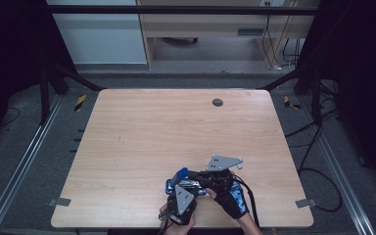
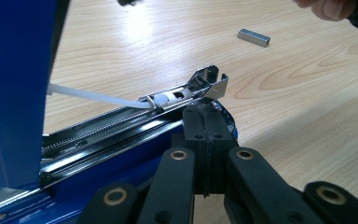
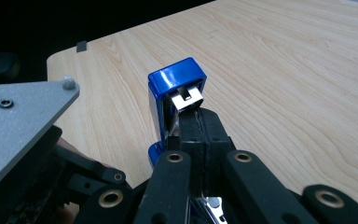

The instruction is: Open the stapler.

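Observation:
A blue stapler (image 1: 177, 179) lies open near the table's front edge, its lid (image 3: 175, 88) swung up and its metal staple channel (image 2: 135, 116) bare, with a white pusher rod (image 2: 93, 97) along it. My left gripper (image 2: 205, 119) is shut with nothing between its jaws, and its tips rest beside the front end of the channel. My right gripper (image 3: 198, 121) is also shut, its tips right against the metal tongue under the raised lid. In the high view the left gripper (image 1: 180, 188) reaches in from below and the right gripper (image 1: 196, 175) from the right.
A short strip of staples (image 2: 254, 37) lies on the wooden table (image 1: 176, 127) beyond the stapler. A round grommet hole (image 1: 217, 102) sits near the far edge. Cables and metal frame rails run along the floor on both sides.

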Available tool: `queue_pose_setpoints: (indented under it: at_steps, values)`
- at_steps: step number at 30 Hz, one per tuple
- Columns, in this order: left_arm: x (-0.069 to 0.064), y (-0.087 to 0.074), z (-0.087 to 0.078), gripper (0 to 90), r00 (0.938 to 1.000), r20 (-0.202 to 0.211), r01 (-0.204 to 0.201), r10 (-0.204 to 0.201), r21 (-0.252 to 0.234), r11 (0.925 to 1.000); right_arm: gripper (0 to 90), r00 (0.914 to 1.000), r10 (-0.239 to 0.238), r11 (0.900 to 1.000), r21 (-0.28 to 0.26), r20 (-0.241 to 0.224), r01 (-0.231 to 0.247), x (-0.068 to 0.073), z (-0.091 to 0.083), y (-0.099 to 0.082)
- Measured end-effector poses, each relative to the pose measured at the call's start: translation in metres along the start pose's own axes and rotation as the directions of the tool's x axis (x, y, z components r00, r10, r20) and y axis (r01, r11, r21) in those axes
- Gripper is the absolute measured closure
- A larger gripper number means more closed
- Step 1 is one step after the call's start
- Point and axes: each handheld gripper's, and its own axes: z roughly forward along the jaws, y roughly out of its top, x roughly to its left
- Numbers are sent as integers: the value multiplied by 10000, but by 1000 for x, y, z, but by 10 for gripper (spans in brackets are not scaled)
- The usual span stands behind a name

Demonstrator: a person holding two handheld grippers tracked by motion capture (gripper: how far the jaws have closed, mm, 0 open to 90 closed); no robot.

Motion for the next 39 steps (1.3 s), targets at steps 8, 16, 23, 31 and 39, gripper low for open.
queue_pose_setpoints:
  at_steps: [8,16,23,31,39]
  values:
    - [0,0,0,900,10000,-40,-31,31,-17,10000,900,9999,-26,10000,-78,-157,25,1,5,4]
    - [0,0,0,900,10000,-43,1,-1,-34,10000,900,9992,-15,10000,-76,-388,12,0,9,9]
    - [0,-1,0,900,10000,-33,39,-39,-64,10000,900,9988,31,10000,24,-495,-29,-1,12,10]
    - [0,-1,0,900,10000,-32,54,-54,-73,10000,900,9980,-75,9998,168,-633,85,1,20,17]
    - [-1,-1,0,900,10000,-83,17,-18,-96,10000,900,9966,-31,9997,230,-828,51,0,24,19]
